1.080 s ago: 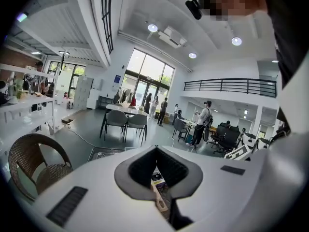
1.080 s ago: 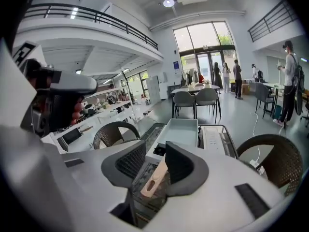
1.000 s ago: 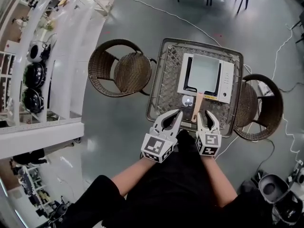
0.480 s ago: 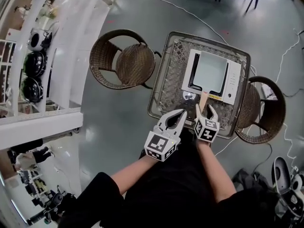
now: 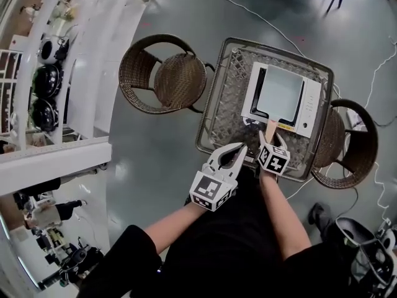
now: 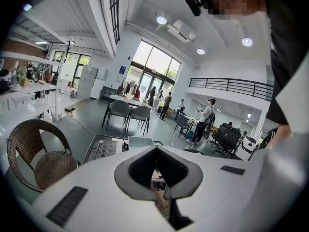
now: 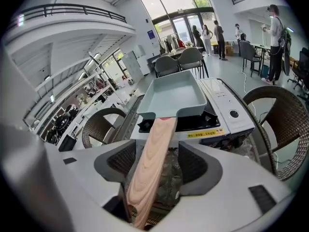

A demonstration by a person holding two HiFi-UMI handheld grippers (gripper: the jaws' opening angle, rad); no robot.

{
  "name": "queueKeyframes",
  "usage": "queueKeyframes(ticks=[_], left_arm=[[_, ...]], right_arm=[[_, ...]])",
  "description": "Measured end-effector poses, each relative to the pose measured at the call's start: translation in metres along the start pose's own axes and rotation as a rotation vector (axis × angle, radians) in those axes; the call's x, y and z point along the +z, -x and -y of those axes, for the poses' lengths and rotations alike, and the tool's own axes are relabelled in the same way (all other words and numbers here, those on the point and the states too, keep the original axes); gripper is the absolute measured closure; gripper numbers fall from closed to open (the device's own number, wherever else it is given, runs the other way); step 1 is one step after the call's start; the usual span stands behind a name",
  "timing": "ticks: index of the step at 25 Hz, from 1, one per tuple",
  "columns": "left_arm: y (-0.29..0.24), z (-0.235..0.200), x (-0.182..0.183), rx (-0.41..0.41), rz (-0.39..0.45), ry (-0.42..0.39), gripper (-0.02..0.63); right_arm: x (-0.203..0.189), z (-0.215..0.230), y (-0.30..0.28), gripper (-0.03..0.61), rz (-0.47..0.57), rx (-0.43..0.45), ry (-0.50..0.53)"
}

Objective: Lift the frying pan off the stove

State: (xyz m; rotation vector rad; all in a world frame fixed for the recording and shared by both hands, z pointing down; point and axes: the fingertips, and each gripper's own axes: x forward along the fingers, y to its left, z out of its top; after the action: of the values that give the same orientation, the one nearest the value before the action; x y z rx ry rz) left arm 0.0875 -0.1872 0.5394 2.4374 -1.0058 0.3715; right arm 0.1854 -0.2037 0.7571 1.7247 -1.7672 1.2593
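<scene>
Frying pan (image 5: 280, 95) sits on stove (image 5: 312, 112) on wicker table (image 5: 224, 101). Right gripper (image 5: 271, 139) jaws wide apart, just been opening, pan's wooden handle (image 7: 153, 161) between them, not clamped. Left gripper (image 5: 239, 149) jaws together, empty, just beside right.

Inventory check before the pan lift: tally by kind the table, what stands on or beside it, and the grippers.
Wicker chairs: 2
Table: 1
Stove: 1
Frying pan: 1
Grippers: 2
Total: 7
</scene>
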Motion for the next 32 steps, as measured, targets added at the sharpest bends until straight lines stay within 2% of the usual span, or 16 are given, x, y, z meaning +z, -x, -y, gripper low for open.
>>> queueKeyframes(ticks=[4, 8, 16, 20, 32], left_arm=[[-0.005, -0.003, 0.001, 0.017, -0.002, 0.033, 0.607], [-0.008, -0.005, -0.002, 0.035, -0.007, 0.082, 0.608], [-0.015, -0.014, 0.002, 0.056, 0.007, 0.105, 0.607], [-0.012, -0.015, 0.003, 0.058, 0.010, 0.112, 0.607], [0.000, -0.024, 0.002, 0.099, 0.018, 0.154, 0.607]], right_arm=[[0.004, 0.003, -0.013, 0.314, -0.015, 0.018, -0.051], [0.005, 0.001, -0.020, 0.314, -0.041, 0.022, -0.041], [0.005, 0.002, -0.029, 0.321, -0.076, 0.016, -0.059], [0.006, 0.005, -0.028, 0.390, -0.105, 0.005, -0.094], [-0.002, 0.002, -0.034, 0.457, -0.167, 0.031, -0.213]])
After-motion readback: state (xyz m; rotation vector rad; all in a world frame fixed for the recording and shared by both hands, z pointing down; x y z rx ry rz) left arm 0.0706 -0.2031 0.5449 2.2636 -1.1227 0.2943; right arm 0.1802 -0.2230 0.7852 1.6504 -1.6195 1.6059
